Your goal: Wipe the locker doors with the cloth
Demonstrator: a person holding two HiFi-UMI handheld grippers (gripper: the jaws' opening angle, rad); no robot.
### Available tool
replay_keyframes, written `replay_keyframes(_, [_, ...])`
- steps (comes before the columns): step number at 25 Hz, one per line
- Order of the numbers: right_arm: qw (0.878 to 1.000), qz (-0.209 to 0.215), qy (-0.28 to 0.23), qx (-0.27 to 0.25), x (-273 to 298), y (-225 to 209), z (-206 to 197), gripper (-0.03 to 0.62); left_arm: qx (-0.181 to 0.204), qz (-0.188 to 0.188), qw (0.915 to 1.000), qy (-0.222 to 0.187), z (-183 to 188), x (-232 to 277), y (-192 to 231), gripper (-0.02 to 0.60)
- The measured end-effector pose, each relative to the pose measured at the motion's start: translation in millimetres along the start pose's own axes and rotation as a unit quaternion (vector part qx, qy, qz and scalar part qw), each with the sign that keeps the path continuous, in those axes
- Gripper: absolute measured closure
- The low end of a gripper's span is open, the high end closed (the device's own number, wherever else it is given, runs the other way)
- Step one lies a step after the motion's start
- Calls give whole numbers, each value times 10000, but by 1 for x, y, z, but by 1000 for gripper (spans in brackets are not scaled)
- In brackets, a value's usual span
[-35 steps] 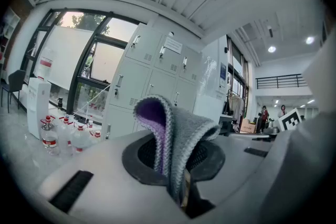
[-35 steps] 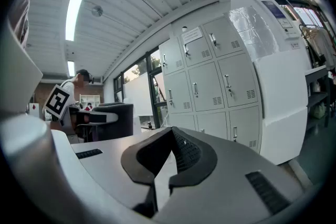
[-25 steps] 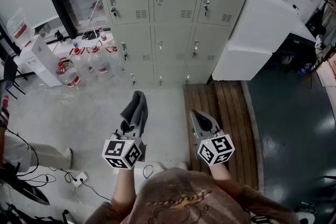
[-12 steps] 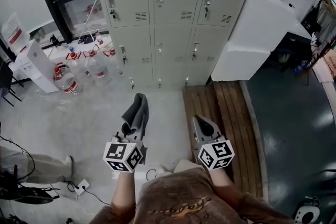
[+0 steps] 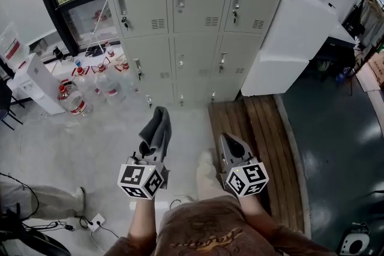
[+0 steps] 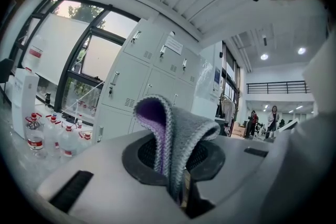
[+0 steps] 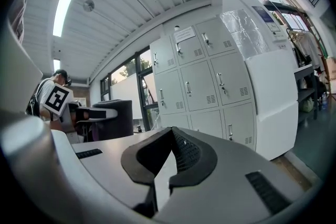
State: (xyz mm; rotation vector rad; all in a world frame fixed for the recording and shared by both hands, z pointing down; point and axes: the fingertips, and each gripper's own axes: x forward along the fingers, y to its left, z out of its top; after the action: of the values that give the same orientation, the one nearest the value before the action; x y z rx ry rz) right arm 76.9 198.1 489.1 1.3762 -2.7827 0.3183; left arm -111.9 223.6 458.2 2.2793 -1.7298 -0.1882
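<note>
The beige locker doors (image 5: 198, 15) stand ahead, in three columns with handles and vents; the same lockers (image 6: 142, 81) (image 7: 205, 81) appear in both gripper views. My left gripper (image 5: 150, 150) is shut on a grey cloth (image 5: 157, 128) with a purple inside (image 6: 173, 134), folded and sticking up from the jaws. My right gripper (image 5: 231, 147) is shut with nothing in it, its pads (image 7: 181, 152) meeting at the tips. Both grippers hang well short of the lockers, at about waist height.
Several water bottles (image 5: 75, 96) crowd the floor left of the lockers. A white cabinet (image 5: 300, 39) stands to their right. Wooden floor slats (image 5: 255, 129) run beneath the right gripper. A white power strip with cables (image 5: 93, 222) lies bottom left, near a person's leg (image 5: 42, 201).
The view has advanced toward the lockers, which sit lower and nearer. A foot has stepped forward between the grippers. Both grippers keep their hold and spacing.
</note>
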Motion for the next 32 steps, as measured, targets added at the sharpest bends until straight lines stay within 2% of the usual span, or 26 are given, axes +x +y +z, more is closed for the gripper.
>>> replay_keyframes(10, [9997, 239, 69, 20, 81, -35, 7, 597, -63, 64, 9999, -74, 15, 72, 34, 543])
replay_keyframes(24, [9986, 516, -59, -46, 219, -123, 80, 597, 4, 336, 9991, -256, 75, 221, 71, 543])
replay_keyframes(32, [9979, 646, -43, -35, 264, -164, 95, 597, 213, 490, 9985, -146, 79, 280, 75, 543])
